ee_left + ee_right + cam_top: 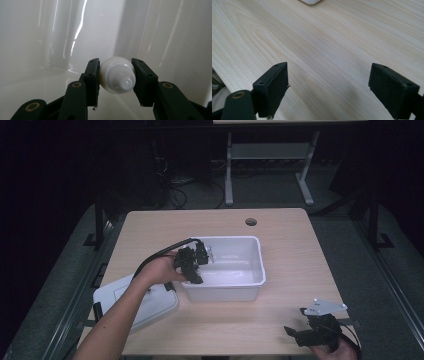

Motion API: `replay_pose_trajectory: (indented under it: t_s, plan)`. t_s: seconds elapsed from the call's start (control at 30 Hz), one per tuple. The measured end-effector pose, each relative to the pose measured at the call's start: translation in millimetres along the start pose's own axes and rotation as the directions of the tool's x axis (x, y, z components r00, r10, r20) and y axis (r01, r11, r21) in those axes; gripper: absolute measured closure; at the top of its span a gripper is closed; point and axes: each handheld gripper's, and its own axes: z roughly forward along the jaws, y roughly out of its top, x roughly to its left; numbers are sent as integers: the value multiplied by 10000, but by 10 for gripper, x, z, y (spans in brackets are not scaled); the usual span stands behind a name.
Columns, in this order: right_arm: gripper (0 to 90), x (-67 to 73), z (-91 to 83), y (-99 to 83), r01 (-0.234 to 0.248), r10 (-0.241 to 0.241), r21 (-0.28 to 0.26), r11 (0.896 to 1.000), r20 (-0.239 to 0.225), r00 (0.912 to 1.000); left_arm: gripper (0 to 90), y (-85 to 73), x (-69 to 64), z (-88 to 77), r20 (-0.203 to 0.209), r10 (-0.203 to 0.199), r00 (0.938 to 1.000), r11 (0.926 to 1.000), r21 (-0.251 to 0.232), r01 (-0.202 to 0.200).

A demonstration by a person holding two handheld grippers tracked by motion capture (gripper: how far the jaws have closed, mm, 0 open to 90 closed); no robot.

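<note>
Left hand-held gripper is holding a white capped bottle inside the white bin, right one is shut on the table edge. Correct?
Not quite. The right hand-held gripper is open, jaws wide apart over bare table, as the right gripper view shows. The left hand-held gripper does hold the white capped bottle inside the white bin.

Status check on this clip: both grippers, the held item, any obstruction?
Left gripper shut on small white screw-capped plastic bottle, inside white plastic bin. Right gripper open over bare wooden table. Nothing in the way.

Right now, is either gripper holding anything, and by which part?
The left gripper clamps a white capped tube or bottle by its sides just behind the cap, inside the bin. The right gripper is open, holding nothing.
</note>
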Motion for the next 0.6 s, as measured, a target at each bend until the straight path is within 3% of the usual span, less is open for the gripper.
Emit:
replay_pose_trajectory:
  t_s: [0.2,0.6]
  plan:
    - [156,-3,-1,-1,-34,33,-54,10000,-47,10000,579,-15,4,-6,140,-193,9997,9998,-106,195]
    - [156,9,-2,5,-53,53,-4,10000,-50,10000,628,-15,-22,-45,80,-55,10000,9999,-137,57]
